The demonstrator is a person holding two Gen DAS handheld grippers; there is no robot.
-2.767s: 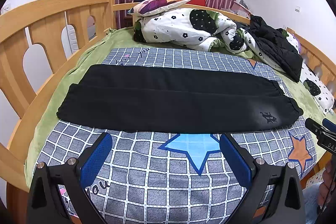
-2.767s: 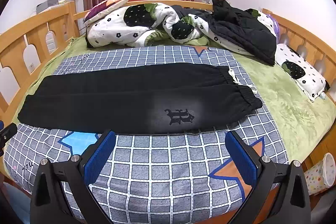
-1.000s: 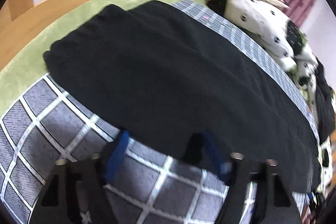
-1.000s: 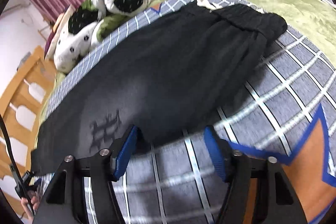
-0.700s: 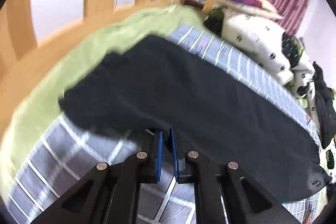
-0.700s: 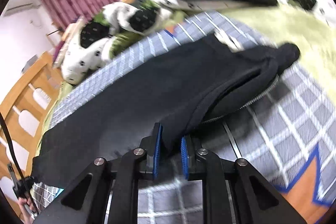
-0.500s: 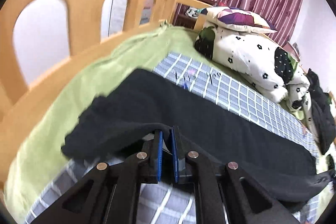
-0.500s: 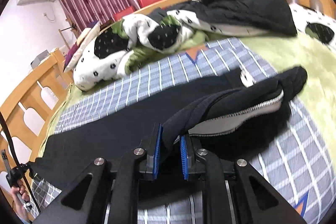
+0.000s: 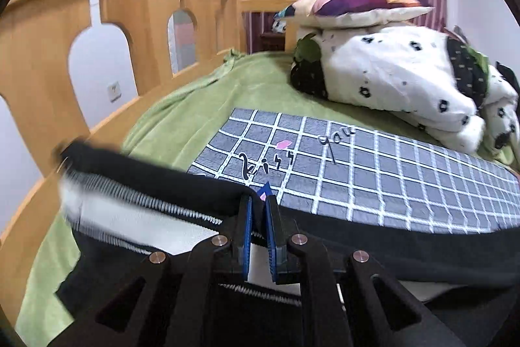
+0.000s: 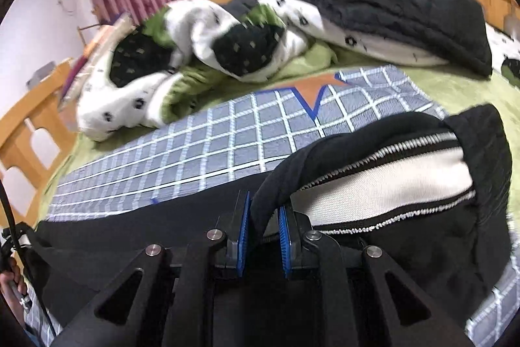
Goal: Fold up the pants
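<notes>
Cursive writing on the checked blanket sat at the centre of the left wrist view; its upper word read "you", the lower one was unclear. That view alone showed the wooden bed rail at upper left and a purple pillow at top right. Only the right wrist view showed an orange star on the blanket and a dark jacket at upper right. The left gripper was clenched on the black pants, lifted at lower left, white lining showing. The right gripper pinched the pants too.
</notes>
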